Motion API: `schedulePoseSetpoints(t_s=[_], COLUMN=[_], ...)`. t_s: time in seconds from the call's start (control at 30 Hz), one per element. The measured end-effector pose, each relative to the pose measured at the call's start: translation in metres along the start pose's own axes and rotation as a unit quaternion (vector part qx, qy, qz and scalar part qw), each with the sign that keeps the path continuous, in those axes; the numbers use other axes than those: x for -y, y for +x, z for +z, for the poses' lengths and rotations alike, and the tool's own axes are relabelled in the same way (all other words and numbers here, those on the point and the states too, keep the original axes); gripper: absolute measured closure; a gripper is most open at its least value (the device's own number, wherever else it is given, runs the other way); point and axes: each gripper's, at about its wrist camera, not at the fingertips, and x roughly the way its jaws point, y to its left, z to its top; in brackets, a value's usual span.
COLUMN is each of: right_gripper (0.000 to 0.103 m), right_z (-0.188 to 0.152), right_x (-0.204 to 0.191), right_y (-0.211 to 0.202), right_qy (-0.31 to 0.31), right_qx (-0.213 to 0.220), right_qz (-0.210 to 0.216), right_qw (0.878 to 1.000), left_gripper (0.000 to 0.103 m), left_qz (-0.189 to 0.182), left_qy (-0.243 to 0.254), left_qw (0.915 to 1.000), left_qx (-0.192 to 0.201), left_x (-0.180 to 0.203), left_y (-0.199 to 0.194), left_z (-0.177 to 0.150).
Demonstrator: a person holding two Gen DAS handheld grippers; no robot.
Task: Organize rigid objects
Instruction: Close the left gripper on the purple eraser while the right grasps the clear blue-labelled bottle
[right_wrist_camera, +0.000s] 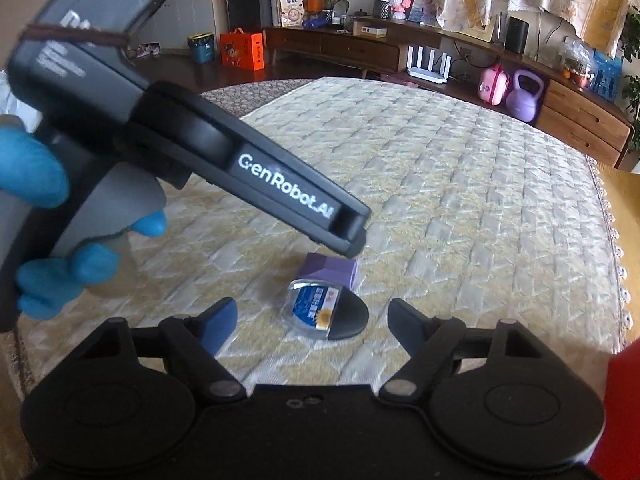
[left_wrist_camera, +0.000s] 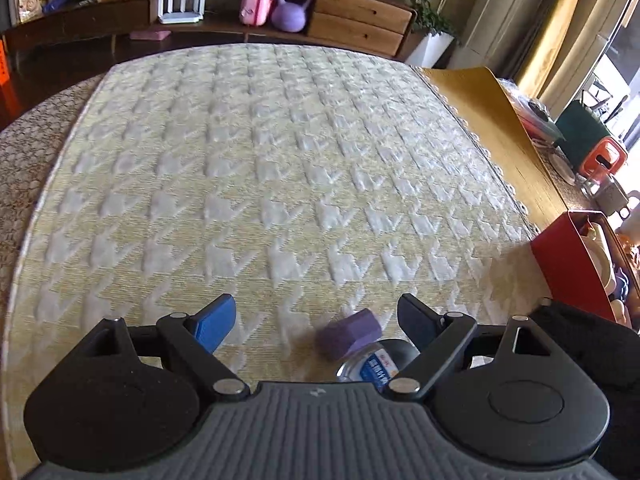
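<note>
A small purple block (left_wrist_camera: 348,338) lies on the cream patterned mat (left_wrist_camera: 260,160). Right behind it, a clear jar (left_wrist_camera: 372,368) with a blue label and a black lid rests on its side. My left gripper (left_wrist_camera: 316,326) is open just above them; the block sits between its fingers, nearer the right one, and touches neither. In the right wrist view the jar (right_wrist_camera: 316,312) lies between the spread fingers of my open right gripper (right_wrist_camera: 313,322), untouched, with the purple block (right_wrist_camera: 330,270) beyond it. The left gripper (right_wrist_camera: 352,240), held by a blue-gloved hand (right_wrist_camera: 32,168), comes down over the block from the upper left.
A red box (left_wrist_camera: 568,264) holding several items stands at the mat's right edge. Bare wooden tabletop (left_wrist_camera: 500,140) runs along the right. Beyond the table, a low sideboard (left_wrist_camera: 360,20) holds a purple kettlebell (left_wrist_camera: 290,8) and a pink case (left_wrist_camera: 256,6).
</note>
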Motion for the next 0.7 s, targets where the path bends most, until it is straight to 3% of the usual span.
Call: schedulePoseSetpoints(t_s=[0.07,0.27,0.33,0.5,0.7], right_gripper=[0.026,0.032,0.042,0.049,0.049], right_z=[0.000,-0.005,-0.007,-0.010,-0.016], right_x=[0.000,-0.004,-0.006,-0.004,-0.002], right_y=[0.005,0.013,0.015,0.014,0.007], right_qy=[0.002,-0.009,-0.012,-0.008,-0.015], right_qx=[0.000,0.009,0.008,0.010,0.009], right_qz=[-0.001,-0.015,-0.015,-0.014,-0.005], right_qw=[1.000,1.000,1.000,1.000,1.000], left_gripper=[0.031,0.043,0.043,0.044,0.045], left_qz=[0.000,-0.002,-0.005,-0.016,-0.021], left_qy=[0.016,0.056,0.064,0.072,0.086], left_qw=[0.9999,0.9985,0.9979,0.9972,0.9960], left_qx=[-0.001,0.001,0.000,0.005,0.009], left_x=[0.005,0.010,0.009,0.007,0.010], left_y=[0.002,0.008,0.010,0.009,0.009], left_z=[-0.001,-0.010,-0.014,-0.020,-0.023])
